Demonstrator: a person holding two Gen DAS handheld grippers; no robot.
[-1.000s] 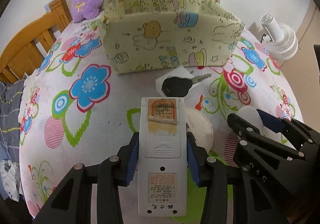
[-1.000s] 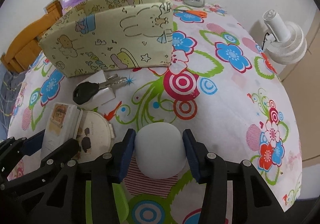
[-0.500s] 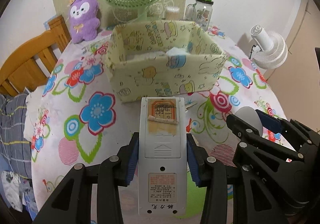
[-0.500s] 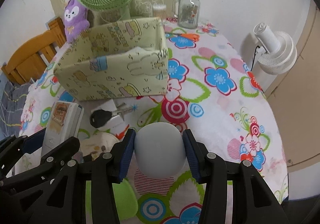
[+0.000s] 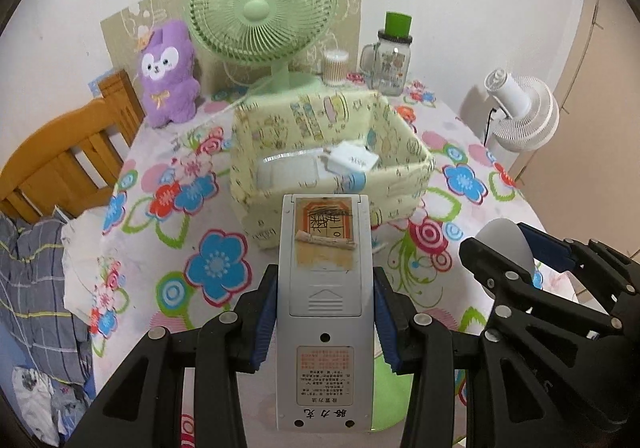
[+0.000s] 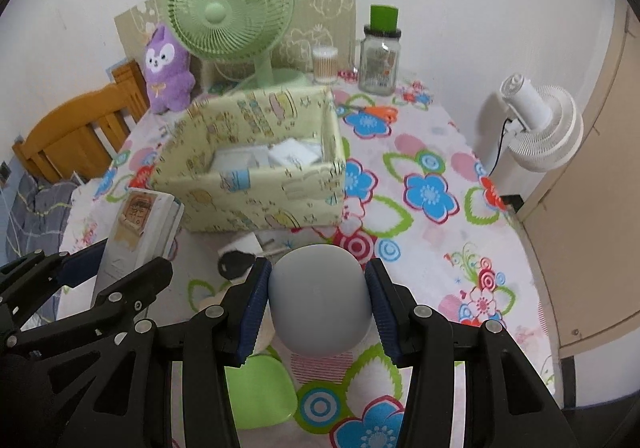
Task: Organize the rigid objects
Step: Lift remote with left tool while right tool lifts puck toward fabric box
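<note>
- The remote [image 5: 325,312] is pinched back-up by the left tongs [image 5: 325,312], held above the table [image 5: 132,232], short of the box [image 5: 404,184].
- The grey dome [image 6: 319,300] sits clamped in the right tongs [image 6: 319,304], also in the air.
- The box already holds white items; the remote is long and could catch the near wall or land on them.
- The dome is smooth and rounded, so the pads could slip.
- The tongs are close together and could bump over the box.
- The key [image 6: 236,264] remains on the table.

Left gripper [image 5: 325,312] angled steeply downward, jaws clamped on the flanks of a grey remote [image 5: 325,328]. Right gripper [image 6: 318,306] alongside it, tilted down just the same, jaws pressed tight against a rounded grey object [image 6: 319,304]. Both loads held up off the counter.
</note>
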